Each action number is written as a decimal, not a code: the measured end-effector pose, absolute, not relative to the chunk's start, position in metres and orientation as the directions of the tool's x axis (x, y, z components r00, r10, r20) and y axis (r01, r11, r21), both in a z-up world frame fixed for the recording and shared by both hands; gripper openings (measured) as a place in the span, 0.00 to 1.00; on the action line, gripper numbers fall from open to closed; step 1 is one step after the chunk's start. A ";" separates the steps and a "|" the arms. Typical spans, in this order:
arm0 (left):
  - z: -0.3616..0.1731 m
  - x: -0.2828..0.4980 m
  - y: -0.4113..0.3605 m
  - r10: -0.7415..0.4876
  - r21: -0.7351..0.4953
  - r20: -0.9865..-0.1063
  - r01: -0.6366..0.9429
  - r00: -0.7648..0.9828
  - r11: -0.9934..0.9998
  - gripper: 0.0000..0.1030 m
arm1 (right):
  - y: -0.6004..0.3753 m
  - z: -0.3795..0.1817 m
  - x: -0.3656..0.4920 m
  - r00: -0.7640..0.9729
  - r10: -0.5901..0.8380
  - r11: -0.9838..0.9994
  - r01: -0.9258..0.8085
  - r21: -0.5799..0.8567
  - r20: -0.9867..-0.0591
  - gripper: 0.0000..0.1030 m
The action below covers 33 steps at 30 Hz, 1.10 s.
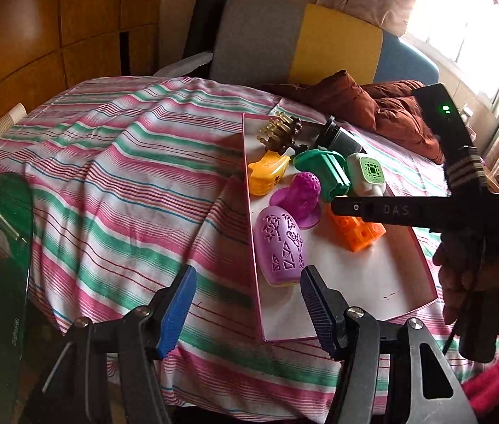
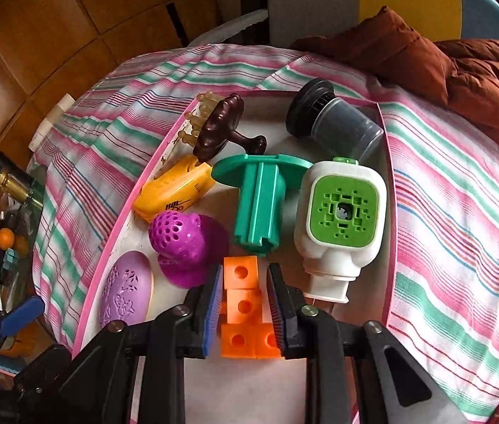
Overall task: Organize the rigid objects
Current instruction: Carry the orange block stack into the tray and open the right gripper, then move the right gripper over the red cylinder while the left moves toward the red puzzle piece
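Orange block piece (image 2: 245, 318): in pink-rimmed tray (image 2: 389, 162), 6 o'clock of green spool (image 2: 261, 205). Likely light, stiff, slick plastic; grip flat sides. Right gripper (image 2: 245, 309) jaws straddle it, slightly apart. Left gripper (image 1: 245, 307) apart, empty.

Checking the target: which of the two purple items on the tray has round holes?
The darker purple domed piece beside the orange blocks; the paler oval case carries cut-out patterns instead.

Striped cloth (image 2: 461, 190) covers table; pink-rimmed tray (image 2: 389, 162), brown jacket (image 2: 461, 67) on it.
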<state>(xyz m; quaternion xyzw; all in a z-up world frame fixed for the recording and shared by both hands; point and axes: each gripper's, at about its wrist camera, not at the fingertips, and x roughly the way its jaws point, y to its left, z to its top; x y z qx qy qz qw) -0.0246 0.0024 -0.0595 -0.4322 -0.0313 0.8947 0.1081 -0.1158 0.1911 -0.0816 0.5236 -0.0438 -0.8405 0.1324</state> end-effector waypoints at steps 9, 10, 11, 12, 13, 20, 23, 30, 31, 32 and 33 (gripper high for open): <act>-0.053 -0.023 0.010 0.222 -0.133 -0.757 -0.188 -0.614 -0.973 0.60 | 0.220 -0.045 -0.078 -0.527 -0.271 -0.962 0.146 0.229 -0.805 0.28; -0.052 -0.022 0.012 0.225 -0.130 -0.755 -0.196 -0.615 -0.972 0.60 | 0.227 -0.041 -0.072 -0.541 -0.261 -0.965 0.139 0.222 -0.799 0.28; -0.050 -0.021 0.015 0.225 -0.124 -0.753 -0.203 -0.619 -0.971 0.60 | 0.233 -0.036 -0.067 -0.554 -0.247 -0.969 0.129 0.212 -0.795 0.28; -0.049 -0.020 0.018 0.225 -0.116 -0.750 -0.211 -0.622 -0.971 0.60 | 0.241 -0.033 -0.061 -0.568 -0.226 -0.974 0.113 0.197 -0.791 0.28; -0.047 -0.020 0.020 0.226 -0.112 -0.748 -0.217 -0.624 -0.970 0.60 | 0.249 -0.031 -0.054 -0.580 -0.202 -0.979 0.095 0.181 -0.789 0.28; -0.036 -0.013 0.042 0.244 -0.077 -0.733 -0.280 -0.635 -0.957 0.60 | 0.324 -0.020 -0.024 -0.614 -0.048 -0.990 -0.075 0.118 -0.788 0.28; -0.032 -0.011 0.053 0.251 -0.060 -0.731 -0.306 -0.635 -0.950 0.60 | 0.364 -0.020 -0.011 -0.613 0.017 -0.979 -0.172 0.113 -0.790 0.28; -0.025 -0.006 0.084 0.262 -0.011 -0.727 -0.371 -0.635 -0.929 0.60 | 0.468 -0.036 0.027 -0.578 0.219 -0.883 -0.461 0.093 -0.786 0.28; -0.024 -0.005 0.089 0.264 -0.005 -0.728 -0.380 -0.633 -0.925 0.60 | 0.481 -0.041 0.031 -0.559 0.234 -0.853 -0.511 0.109 -0.795 0.28; -0.024 -0.005 0.094 0.268 -0.001 -0.730 -0.390 -0.629 -0.921 0.60 | 0.492 -0.044 0.032 -0.526 0.246 -0.818 -0.563 0.117 -0.814 0.28; -0.024 -0.005 0.099 0.268 0.004 -0.732 -0.396 -0.627 -0.918 0.60 | 0.501 -0.045 0.035 -0.515 0.257 -0.786 -0.603 0.133 -0.818 0.28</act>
